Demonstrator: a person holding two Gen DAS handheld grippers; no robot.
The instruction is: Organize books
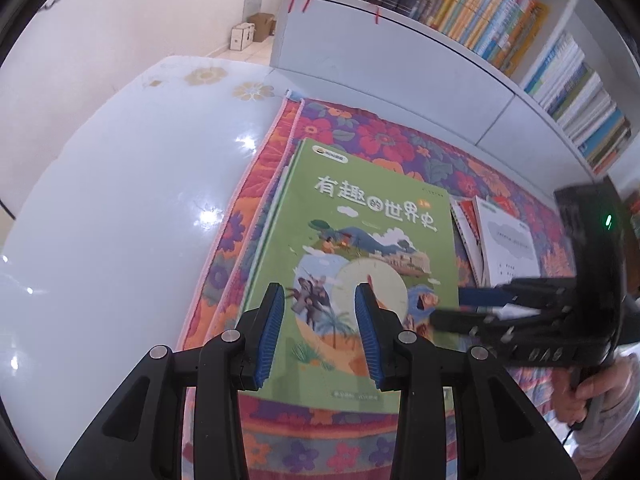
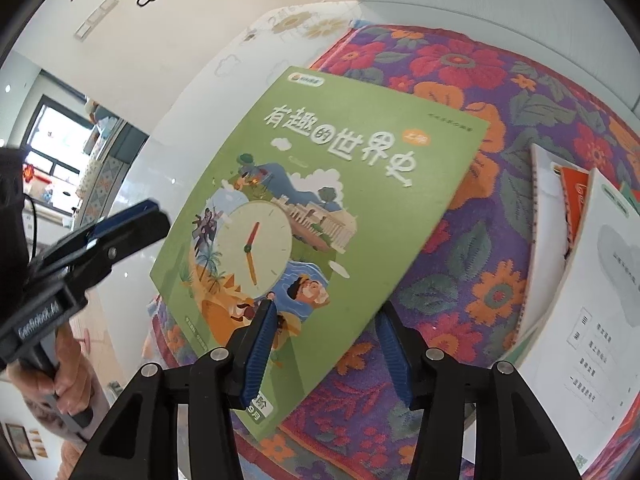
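The white table [image 1: 100, 208] carries a flowered cloth [image 1: 384, 140], and the green book [image 1: 360, 248] lies flat on that cloth, cover up. All places below are given from the green book.

Beyond its far edge stands a white bookshelf [image 1: 400, 48] with upright rows of books [image 1: 480, 12]. Just beside its right edge lies a loose pile of white papers and a spiral notebook [image 2: 592, 264]; part of this pile runs out of the right wrist view.

Left gripper [image 1: 320, 304]: the blue pads stand a moderate gap apart above the lower half of the green book. Nothing is between them. Whether the tips touch the cover cannot be told.

Right gripper [image 2: 326, 320]: the jaws stand wider, with the near right corner of the green book between them. The left pad lies over the cover near the bottom edge; the right pad is clear of the book, above the cloth. In the left wrist view this gripper [image 1: 452, 308] is blurred at the book's right edge.

A hand [image 1: 592, 392] grips each handle; both are cut off by the frame edge.
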